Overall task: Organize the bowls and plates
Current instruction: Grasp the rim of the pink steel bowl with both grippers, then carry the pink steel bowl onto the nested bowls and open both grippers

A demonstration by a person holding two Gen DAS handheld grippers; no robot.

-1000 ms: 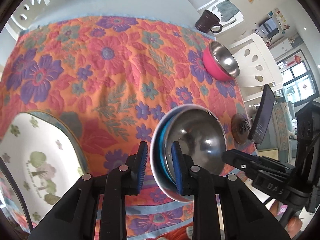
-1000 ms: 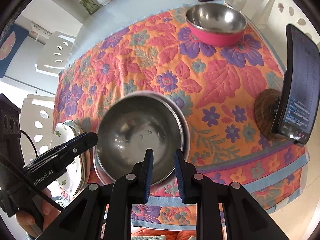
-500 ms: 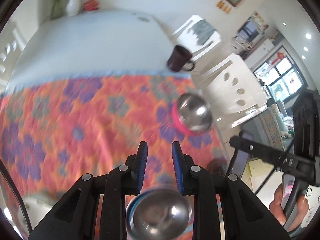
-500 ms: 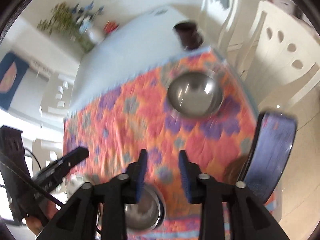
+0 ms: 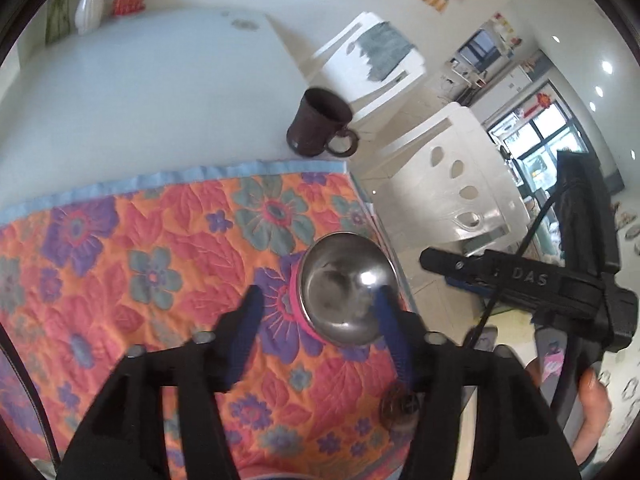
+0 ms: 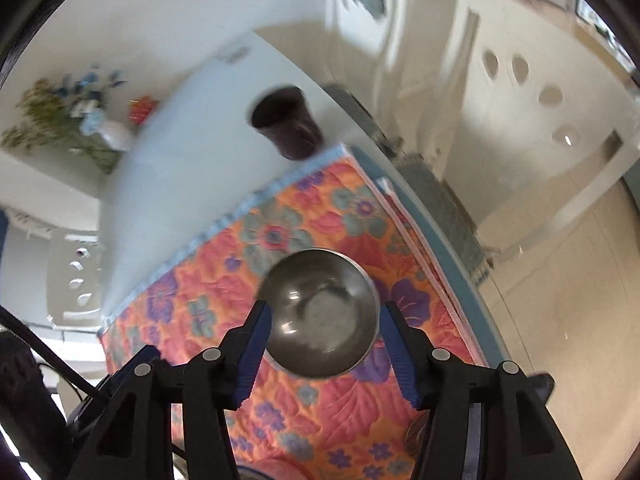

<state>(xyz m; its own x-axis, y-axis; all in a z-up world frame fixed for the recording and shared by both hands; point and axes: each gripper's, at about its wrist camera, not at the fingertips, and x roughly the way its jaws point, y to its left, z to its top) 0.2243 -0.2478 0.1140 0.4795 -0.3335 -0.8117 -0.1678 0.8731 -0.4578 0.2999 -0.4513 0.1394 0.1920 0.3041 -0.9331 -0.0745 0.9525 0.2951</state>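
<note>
1. Bowl point(image 5: 347, 289): steel inside, shiny with bright glints, round rim, pink outer wall showing on its left side in the left wrist view. It sits upright on the floral cloth point(image 5: 132, 264), near the cloth's far right corner and close to the bench point(image 5: 140, 92) edge.
2. Left tool point(image 5: 318, 308): its jaws have just been opening and stand apart with nothing pressed between them; the bowl shows in the gap, beyond the blue pads.
3. Right tool point(image 6: 325, 320): its jaws have also just been opening; the bowl appears framed between the blue pads, which do not press on it.
4. The right tool's black body also shows at the right of the left wrist view, a hand point(image 5: 592, 400) around its grip.
5. Beyond the cloth's blue border stands a dark mug point(image 5: 318, 128) on the bare white bench.
6. Farther off, white chairs point(image 5: 460, 184) and a vase point(image 5: 89, 8) of flowers.
</note>
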